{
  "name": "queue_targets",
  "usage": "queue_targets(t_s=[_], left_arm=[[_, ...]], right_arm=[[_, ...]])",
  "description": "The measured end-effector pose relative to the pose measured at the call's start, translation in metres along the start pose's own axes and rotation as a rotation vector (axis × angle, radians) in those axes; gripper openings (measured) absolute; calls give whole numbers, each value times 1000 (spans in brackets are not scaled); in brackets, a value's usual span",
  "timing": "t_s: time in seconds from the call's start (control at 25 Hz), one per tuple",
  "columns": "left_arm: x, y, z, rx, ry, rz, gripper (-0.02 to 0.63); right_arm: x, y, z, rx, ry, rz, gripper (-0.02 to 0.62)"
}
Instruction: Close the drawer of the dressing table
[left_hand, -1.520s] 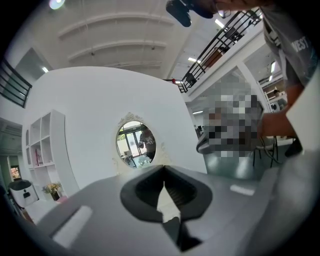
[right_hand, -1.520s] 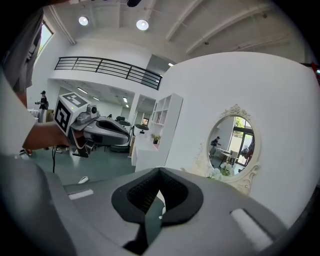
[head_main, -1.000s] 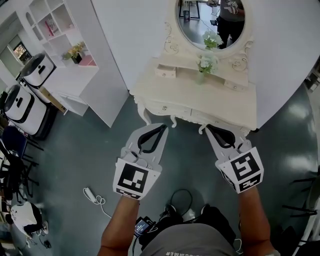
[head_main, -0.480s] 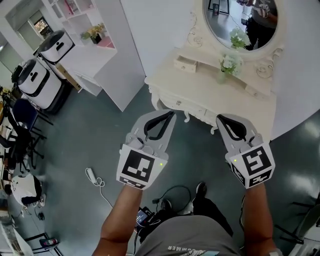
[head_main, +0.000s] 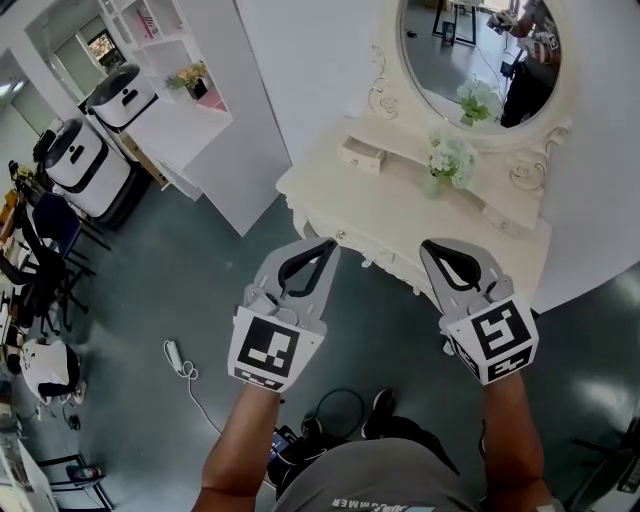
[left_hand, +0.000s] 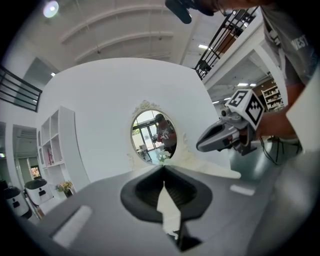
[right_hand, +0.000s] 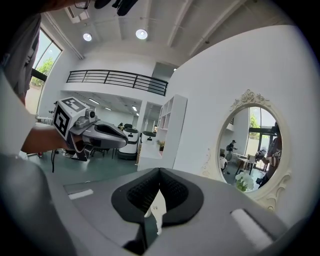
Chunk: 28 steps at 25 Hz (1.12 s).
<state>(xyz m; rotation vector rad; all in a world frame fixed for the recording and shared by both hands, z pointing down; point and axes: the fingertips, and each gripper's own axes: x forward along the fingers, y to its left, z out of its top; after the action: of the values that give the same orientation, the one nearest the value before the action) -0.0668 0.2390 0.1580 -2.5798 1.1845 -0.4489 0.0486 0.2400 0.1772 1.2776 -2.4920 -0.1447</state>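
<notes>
While both grippers are hovering in front of the cream dressing table (head_main: 470, 235), well short of it, the small drawer (head_main: 360, 155) at the left end of the raised tier under the oval mirror (head_main: 470, 50) is standing pulled out over the tabletop (head_main: 390, 205), near the vase of white flowers (head_main: 447, 160) but apart from it. The left gripper (head_main: 328, 244) is holding its fingers pressed together at the tips with nothing between them, and the right gripper (head_main: 428, 247) is showing the same in its own view. That is suiting a push, I judge: no grasp is being called for, so the joined tips of the left gripper, the nearer one to the drawer, could be serving as a blunt pusher. Doing it well is meaning reaching over the front edge, meeting the drawer face squarely near its middle, and pushing straight along its run so it is not jamming askew, while steering clear of the vase, which is looking light and easy to tip.
</notes>
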Motion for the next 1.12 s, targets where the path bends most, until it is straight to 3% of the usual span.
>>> queue_targets(t_s=[0.56, 1.12], left_arm=[[66, -5, 5, 4, 58, 40, 3], [127, 21, -13, 0, 22, -65, 2]], right_arm=[[18, -68, -20, 26, -15, 45, 3], [54, -101, -33, 43, 28, -45, 3]])
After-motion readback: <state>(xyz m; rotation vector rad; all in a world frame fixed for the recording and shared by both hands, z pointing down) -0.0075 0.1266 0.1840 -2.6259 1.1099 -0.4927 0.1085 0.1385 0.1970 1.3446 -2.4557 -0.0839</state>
